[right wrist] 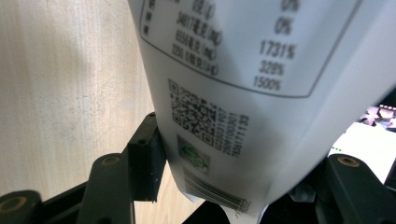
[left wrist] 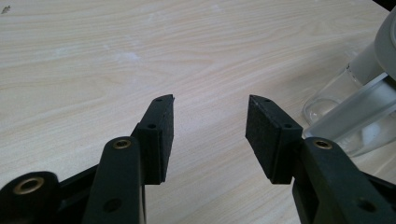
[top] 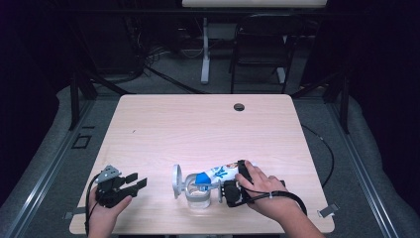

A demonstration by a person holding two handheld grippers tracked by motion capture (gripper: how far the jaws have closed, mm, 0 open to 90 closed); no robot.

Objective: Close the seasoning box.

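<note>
My right gripper [top: 224, 191] jaws clamp a white pouch [right wrist: 243, 102], tilted over the glass jar [top: 197, 197]; my left gripper [left wrist: 210, 135] jaws gape wide, empty, over the table [left wrist: 140, 56].

Table [top: 208, 124] brightly lit, surroundings dark; pouch [right wrist: 243, 93] print blurred close-up.

A recording lab or studio: a pale wooden table [top: 198, 124] stands on grey carpet, black curtains on both sides, with a folding chair [top: 260, 47] and floor cables [top: 148, 59] behind the table.
</note>
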